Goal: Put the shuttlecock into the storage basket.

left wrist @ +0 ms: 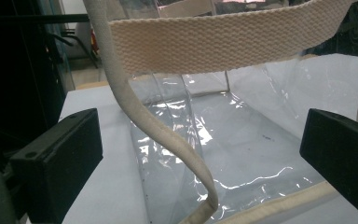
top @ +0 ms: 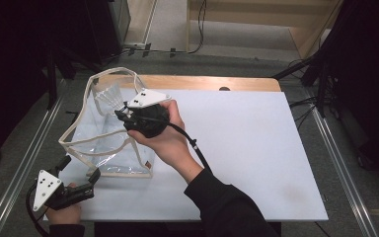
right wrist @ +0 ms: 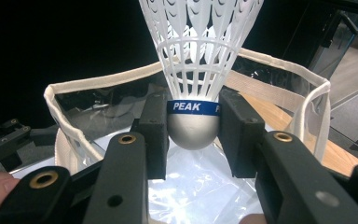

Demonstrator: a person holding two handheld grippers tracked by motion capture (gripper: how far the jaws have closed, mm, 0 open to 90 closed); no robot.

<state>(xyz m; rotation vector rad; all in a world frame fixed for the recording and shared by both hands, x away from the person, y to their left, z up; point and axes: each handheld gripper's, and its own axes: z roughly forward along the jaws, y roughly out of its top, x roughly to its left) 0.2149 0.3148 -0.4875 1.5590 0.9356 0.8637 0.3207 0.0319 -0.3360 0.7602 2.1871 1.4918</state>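
Above clear plastic bag (right wrist: 74, 107), white mesh shuttlecock (right wrist: 196, 56)

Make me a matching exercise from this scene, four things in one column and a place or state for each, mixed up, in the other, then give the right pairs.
Things:
1. shuttlecock
2. clear bag
3. left gripper
4. right gripper

States:
A. open, jaws at the bag's near side
B. shut on the grey rounded head
C. stands open on the white table top, trimmed in cream webbing
D. held above the bag's mouth, white skirt away from the jaws

Pairs: 1-D, 2-C, 3-A, 4-B
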